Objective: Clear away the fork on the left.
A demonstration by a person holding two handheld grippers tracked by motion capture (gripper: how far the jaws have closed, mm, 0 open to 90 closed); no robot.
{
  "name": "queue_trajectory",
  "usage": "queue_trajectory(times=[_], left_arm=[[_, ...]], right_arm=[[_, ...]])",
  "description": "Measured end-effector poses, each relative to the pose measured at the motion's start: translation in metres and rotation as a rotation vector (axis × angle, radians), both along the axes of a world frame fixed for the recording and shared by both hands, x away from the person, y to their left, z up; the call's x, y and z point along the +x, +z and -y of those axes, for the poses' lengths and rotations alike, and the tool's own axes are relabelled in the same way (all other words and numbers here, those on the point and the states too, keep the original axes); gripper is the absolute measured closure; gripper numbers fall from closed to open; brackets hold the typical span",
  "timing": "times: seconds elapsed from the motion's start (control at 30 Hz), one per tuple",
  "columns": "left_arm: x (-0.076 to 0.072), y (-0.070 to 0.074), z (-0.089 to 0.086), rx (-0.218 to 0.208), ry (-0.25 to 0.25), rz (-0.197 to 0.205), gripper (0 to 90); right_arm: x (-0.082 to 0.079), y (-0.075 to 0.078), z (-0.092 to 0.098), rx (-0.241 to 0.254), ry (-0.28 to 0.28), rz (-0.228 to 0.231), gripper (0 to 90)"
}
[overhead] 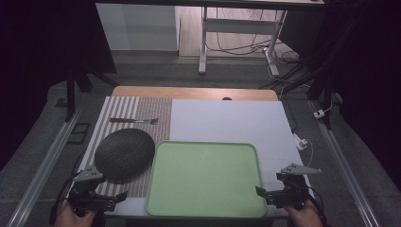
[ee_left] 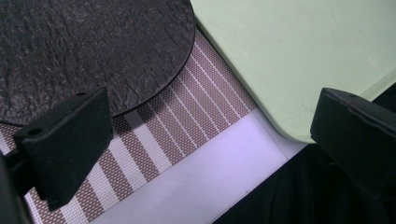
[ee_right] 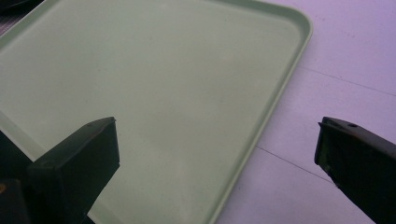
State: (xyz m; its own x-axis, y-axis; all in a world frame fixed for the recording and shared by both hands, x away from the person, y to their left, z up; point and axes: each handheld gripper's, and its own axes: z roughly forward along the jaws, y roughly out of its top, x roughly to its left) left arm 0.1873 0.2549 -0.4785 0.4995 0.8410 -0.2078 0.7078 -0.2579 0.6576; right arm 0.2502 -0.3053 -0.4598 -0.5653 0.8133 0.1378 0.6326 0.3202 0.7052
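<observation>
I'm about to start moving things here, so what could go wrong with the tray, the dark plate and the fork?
The dark plate lies right against the green tray; lifting either could nudge the other. The tray's near edge sits at the table's front, so a push might tip it off. The fork lies flat on the striped mat, hard to pick up without snagging.

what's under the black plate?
The black plate lies on the striped placemat, its right edge meeting the green tray. Stripes show all around it in the left gripper view; whatever is directly beneath the plate is covered.
</observation>
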Motion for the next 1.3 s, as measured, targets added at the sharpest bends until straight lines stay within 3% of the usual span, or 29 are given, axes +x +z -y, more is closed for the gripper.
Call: queue_trajectory(times=[0.73, 0.97, 1.3], left_arm=[[0.0021, -0.0006, 0.0, 0.007, 0.004, -0.02, 0.0], [0.0007, 0.0006, -0.0038, -0.028, 0.012, -0.004, 0.0], [0.004, 0.0013, -0.0013, -0.016, -0.015, 0.025, 0.0]], right_arm=[[0.0, -0.0001, 0.0, 0.006, 0.011, -0.002, 0.0], [0.0003, -0.0003, -0.0002, 0.006, 0.012, -0.007, 0.0], [0.0007, -0.0006, -0.0004, 0.006, 0.015, -0.012, 0.1]])
